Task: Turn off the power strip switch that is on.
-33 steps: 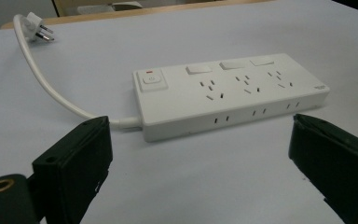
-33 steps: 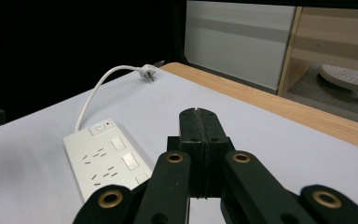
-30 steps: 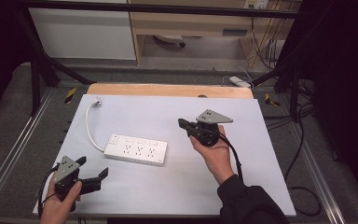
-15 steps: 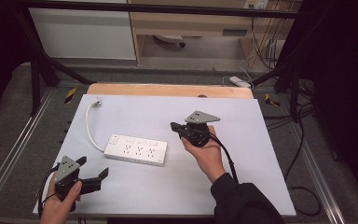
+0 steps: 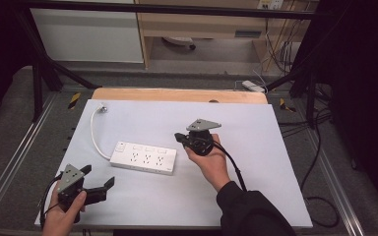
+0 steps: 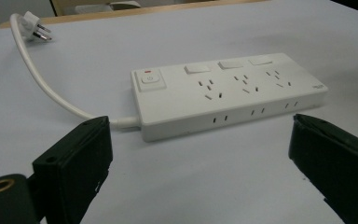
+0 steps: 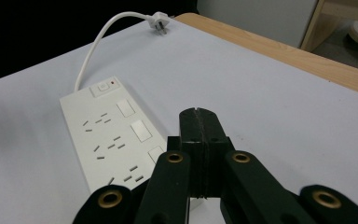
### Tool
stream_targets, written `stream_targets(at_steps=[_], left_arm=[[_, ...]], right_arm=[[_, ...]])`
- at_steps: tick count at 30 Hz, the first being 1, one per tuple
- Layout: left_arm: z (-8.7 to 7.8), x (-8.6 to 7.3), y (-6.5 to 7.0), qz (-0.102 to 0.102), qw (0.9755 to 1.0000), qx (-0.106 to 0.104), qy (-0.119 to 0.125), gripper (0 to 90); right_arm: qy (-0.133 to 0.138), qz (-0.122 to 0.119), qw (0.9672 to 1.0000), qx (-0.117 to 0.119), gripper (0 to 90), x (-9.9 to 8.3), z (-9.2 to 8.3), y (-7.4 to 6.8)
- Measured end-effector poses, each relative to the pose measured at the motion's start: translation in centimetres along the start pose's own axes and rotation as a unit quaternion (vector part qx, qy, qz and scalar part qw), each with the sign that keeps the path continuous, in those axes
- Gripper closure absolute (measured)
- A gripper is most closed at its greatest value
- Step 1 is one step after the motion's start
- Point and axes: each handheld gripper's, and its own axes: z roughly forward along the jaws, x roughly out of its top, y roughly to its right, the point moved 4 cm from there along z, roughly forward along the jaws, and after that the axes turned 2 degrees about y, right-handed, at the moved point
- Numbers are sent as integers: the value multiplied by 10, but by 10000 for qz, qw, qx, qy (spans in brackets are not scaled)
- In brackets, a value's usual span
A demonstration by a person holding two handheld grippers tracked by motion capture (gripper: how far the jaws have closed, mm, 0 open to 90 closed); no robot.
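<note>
Since a second ago the right hand-held gripper [image 5: 181,137] has slid leftward across the worktop, closing on the right end of the white plastic power strip [image 5: 143,158], while the left hand-held gripper [image 5: 98,177] has stayed put near the front left corner.

One power strip lies flat left of the middle of the white-covered worktop [image 5: 256,147]. Its long axis runs roughly left to right in the high view, tilted slightly so the right end sits nearer the person. The switch end points left, and from there a white round cable [image 5: 93,135] curves away toward the far left corner, ending in a single white plug [image 5: 102,106] with bare metal pins. The strip carries three socket groups in a row, three white rectangular blank covers beside them, and one rocker switch [image 6: 149,80] with a small red mark. A tiny logo sits at the far right corner in the left gripper view, too small to read.

Right hand-held gripper: jaws pressed together, nothing between them, tip just beside the strip's right end and above it. Left hand-held gripper: jaws spread wide, empty, pointing at the strip's near long side from well apart.

A light wooden edge [image 5: 177,94] shows beyond the white cover.
</note>
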Motion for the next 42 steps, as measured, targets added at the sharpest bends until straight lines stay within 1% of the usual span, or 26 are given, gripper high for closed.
stream_targets(at_steps=[10, 24, 34, 42], left_arm=[[0, 0, 0, 21, 10000, -3, -17, 62], [1, -1, 1, 46, 10000, -34, -64, 62], [1, -2, 2, 71, 9999, -59, -91, 63], [2, -2, 3, 73, 9999, -83, -102, 63]], right_arm=[[-140, -14, 9999, 19, 900, -7, 13, -2], [-277, -33, 9996, 68, 900, -14, 25, -7], [-326, -26, 9994, 92, 900, -19, 31, -10], [-361, -66, 9993, 108, 900, -23, 37, -13]])
